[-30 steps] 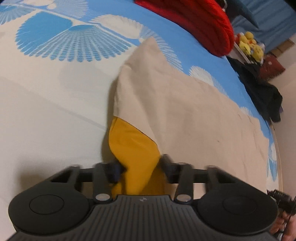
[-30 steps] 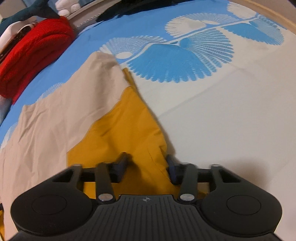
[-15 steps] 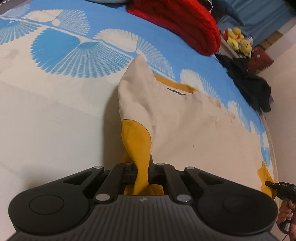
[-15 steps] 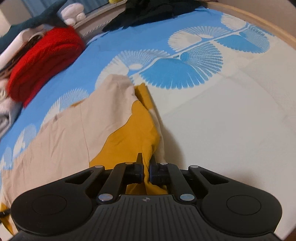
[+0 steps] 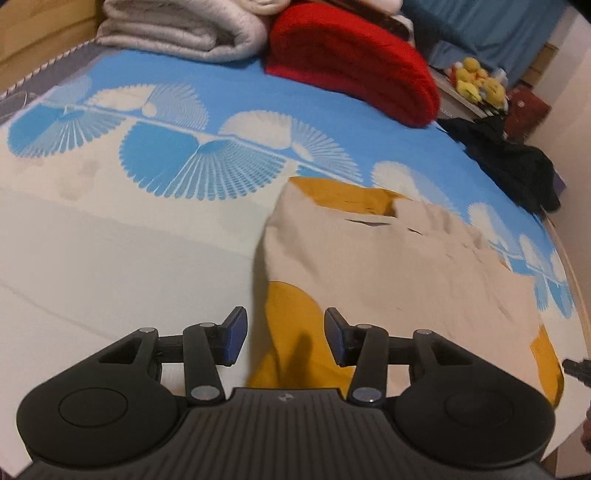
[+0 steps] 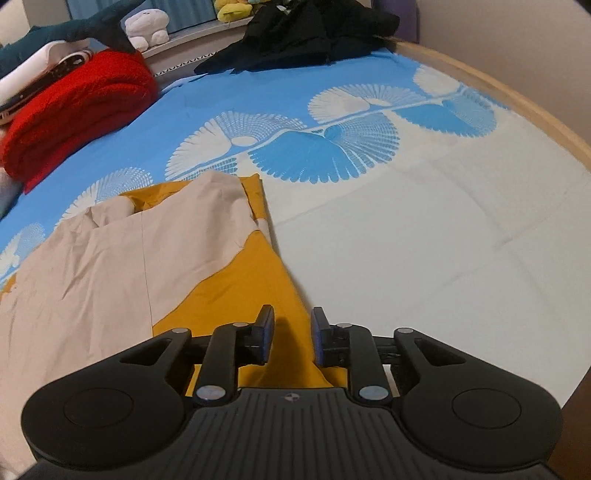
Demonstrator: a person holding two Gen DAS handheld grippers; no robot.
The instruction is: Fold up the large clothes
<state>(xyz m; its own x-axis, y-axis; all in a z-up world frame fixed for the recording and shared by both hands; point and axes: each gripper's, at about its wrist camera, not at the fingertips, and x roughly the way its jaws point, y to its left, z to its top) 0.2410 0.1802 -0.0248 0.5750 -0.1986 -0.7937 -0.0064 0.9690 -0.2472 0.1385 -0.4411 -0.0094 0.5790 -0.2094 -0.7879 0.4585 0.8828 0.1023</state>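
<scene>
A large beige and mustard-yellow garment [image 5: 388, 266] lies folded over on the bed; it also shows in the right wrist view [image 6: 122, 258]. My left gripper [image 5: 282, 338] is open, its jaws apart over the yellow corner at the garment's near left edge, holding nothing. My right gripper [image 6: 291, 338] is open with a narrower gap, over the yellow corner [image 6: 255, 295] at the garment's near right edge. The cloth lies slack between both pairs of fingers.
The bed sheet [image 5: 147, 229] is cream with a blue fan pattern. A red folded blanket [image 5: 354, 62] and a white folded blanket [image 5: 184, 29] lie at the far side. Dark clothes [image 6: 303, 33] lie in the corner. The wooden bed rim [image 6: 517, 99] curves at the right.
Both grippers were shut on the garment's yellow corners half a second ago; both have now opened and let the cloth drop onto the bed. The garment's far edge now shows yellow.
</scene>
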